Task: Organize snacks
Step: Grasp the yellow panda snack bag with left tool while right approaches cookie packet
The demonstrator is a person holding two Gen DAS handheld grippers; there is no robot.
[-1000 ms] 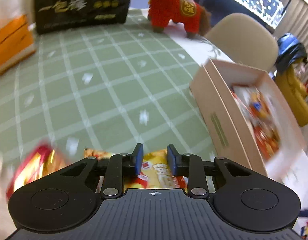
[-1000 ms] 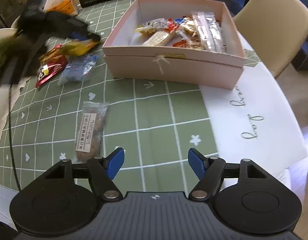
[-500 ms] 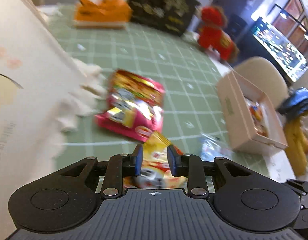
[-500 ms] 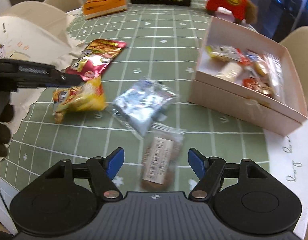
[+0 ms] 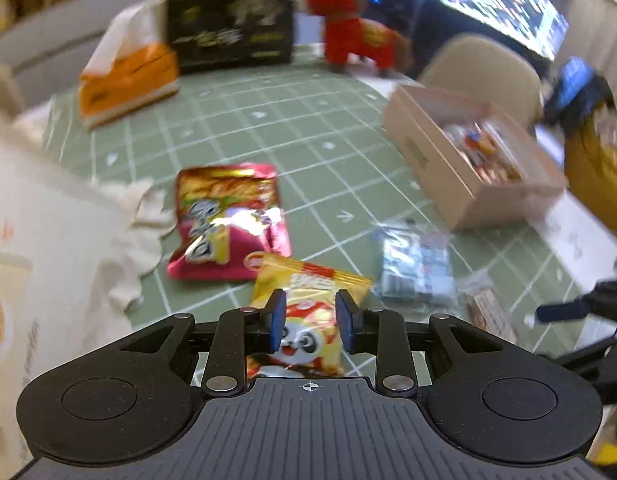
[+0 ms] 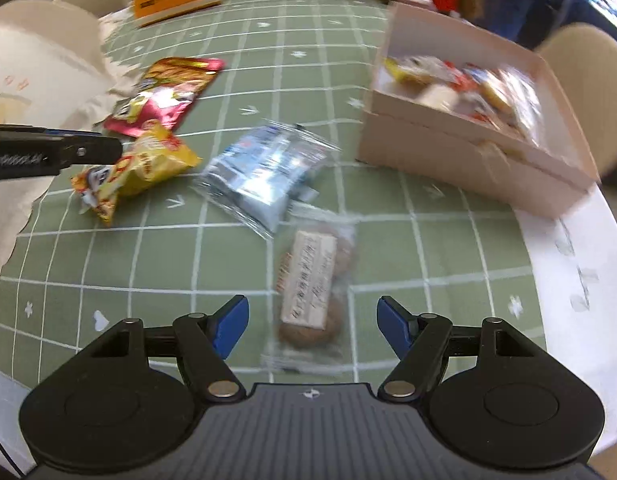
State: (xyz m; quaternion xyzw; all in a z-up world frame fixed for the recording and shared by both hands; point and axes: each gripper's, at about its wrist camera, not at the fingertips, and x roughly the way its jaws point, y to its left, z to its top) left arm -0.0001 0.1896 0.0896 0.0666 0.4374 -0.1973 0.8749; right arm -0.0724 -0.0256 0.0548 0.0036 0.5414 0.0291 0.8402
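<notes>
A yellow panda snack packet (image 5: 308,300) (image 6: 144,164) lies on the green checked tablecloth beside a red packet (image 5: 224,220) (image 6: 168,92). My left gripper (image 5: 310,320) (image 6: 108,148) is over it. Its jaws are opening, with the packet between them and the pads not visibly pressing on it. A silver-blue packet (image 5: 412,264) (image 6: 264,172) lies in the middle. My right gripper (image 6: 312,324) stands open just above a clear cookie packet (image 6: 312,292), without touching it. The pink box (image 5: 428,160) (image 6: 448,152) at the right holds several snacks.
At the far edge stand an orange tissue box (image 5: 128,76), a black box (image 5: 232,36) and a red plush toy (image 5: 356,36). A cream cloth bag (image 5: 48,240) covers the left side. White lettered paper (image 6: 576,272) lies at the table's right edge, with a beige chair (image 5: 484,76) beyond.
My left gripper carried the yellow packet leftward, away from the box, and brought it down beside the red packet; its jaws now stand wider. My right gripper shifted left over the cookie packet.
</notes>
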